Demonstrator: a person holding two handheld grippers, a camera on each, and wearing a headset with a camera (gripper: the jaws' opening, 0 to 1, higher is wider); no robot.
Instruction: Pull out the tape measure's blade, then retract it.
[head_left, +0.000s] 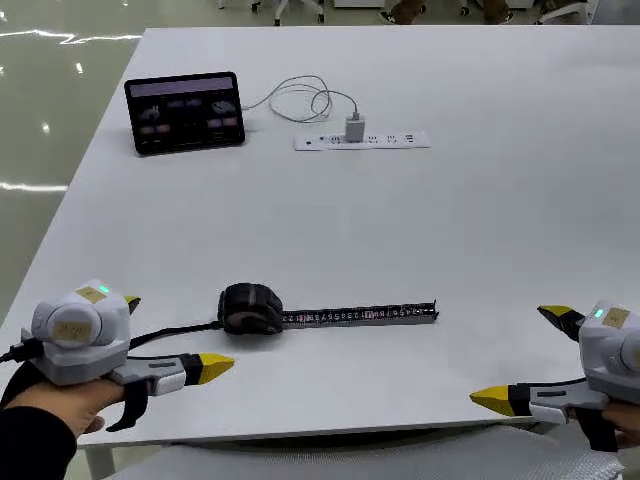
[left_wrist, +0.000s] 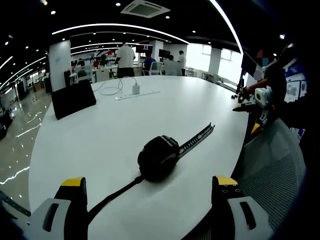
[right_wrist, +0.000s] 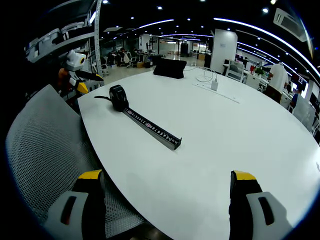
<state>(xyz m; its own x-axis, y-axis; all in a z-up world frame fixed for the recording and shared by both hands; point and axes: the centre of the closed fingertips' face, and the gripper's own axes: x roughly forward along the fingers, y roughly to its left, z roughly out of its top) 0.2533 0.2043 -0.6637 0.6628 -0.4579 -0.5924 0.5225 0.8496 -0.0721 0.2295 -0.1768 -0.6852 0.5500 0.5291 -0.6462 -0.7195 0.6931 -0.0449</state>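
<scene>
- Tape measure (head_left: 250, 308) lies near the table's (head_left: 400, 220) front edge, left of middle; its blade (head_left: 360, 315) lies drawn out along that edge, probably locked, so retraction remains.
- Left gripper (head_left: 172, 334) faces the case, jaws apart and empty, placed to steady it; right gripper (head_left: 522, 357) hangs off the front-right edge, likewise spread.

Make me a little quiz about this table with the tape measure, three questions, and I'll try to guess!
1. True or false: the tape measure has its blade lying partly pulled out on the white table.
2. What stands at the far side of the table? A) a tablet B) a teddy bear C) a football
3. Fill in the missing word: the left gripper and the right gripper hover on either side of the tape measure without touching it, and both have their jaws ____.

Key: 1 true; 2 A; 3 open.
</scene>
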